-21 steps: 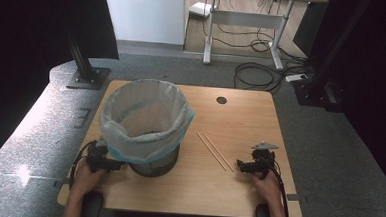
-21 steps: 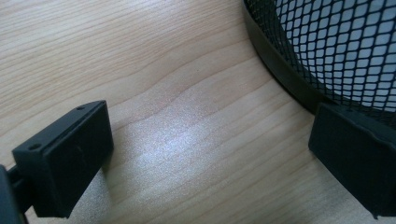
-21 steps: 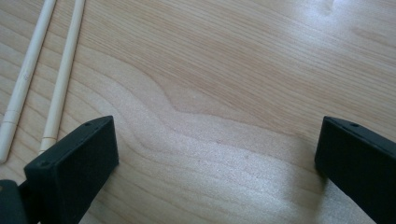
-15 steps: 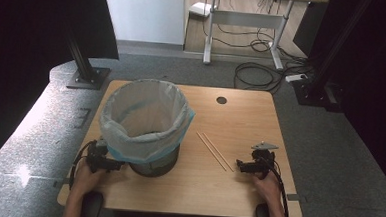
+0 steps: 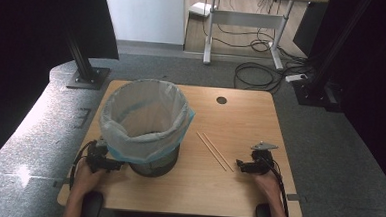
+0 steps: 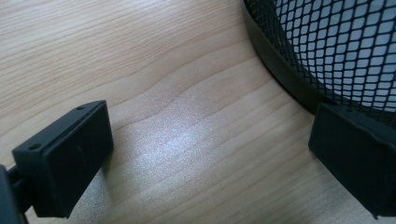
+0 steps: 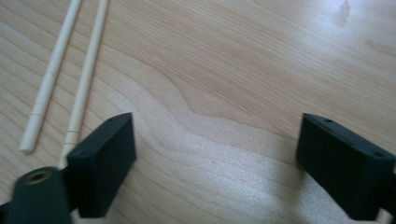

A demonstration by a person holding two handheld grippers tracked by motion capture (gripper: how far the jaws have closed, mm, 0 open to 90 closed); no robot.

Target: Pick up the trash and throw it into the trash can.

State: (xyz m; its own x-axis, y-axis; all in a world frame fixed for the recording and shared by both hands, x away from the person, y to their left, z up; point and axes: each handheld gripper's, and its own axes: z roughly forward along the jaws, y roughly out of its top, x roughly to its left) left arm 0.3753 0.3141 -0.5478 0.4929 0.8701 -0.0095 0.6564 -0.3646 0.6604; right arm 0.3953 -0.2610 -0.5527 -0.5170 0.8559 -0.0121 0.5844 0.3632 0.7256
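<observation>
Right gripper (image 5: 243,166) rests on the wooden table (image 5: 240,121) near its right front edge, jaws spread wide with bare wood between them and nothing held. Just to its left lie two pale chopsticks (image 5: 215,150) side by side, slanting away across the table; in the right gripper view the chopsticks (image 7: 70,74) sit beside the left jaw, their near ends close to it but outside the gap, and each carries a thin ring mark near its end.

Left gripper (image 5: 109,163) sits at the left front of the table, its jaws also wide apart and gripping nothing — one jaw lies right by the base of the black mesh bin (image 5: 150,161). In the left gripper view the mesh bin (image 6: 327,51) curves across the upper right corner, pale liner showing through the holes.

A light bluish plastic liner (image 5: 145,118) is folded over the bin's rim; what can be seen of the inside holds nothing. No readable writing or labels.
</observation>
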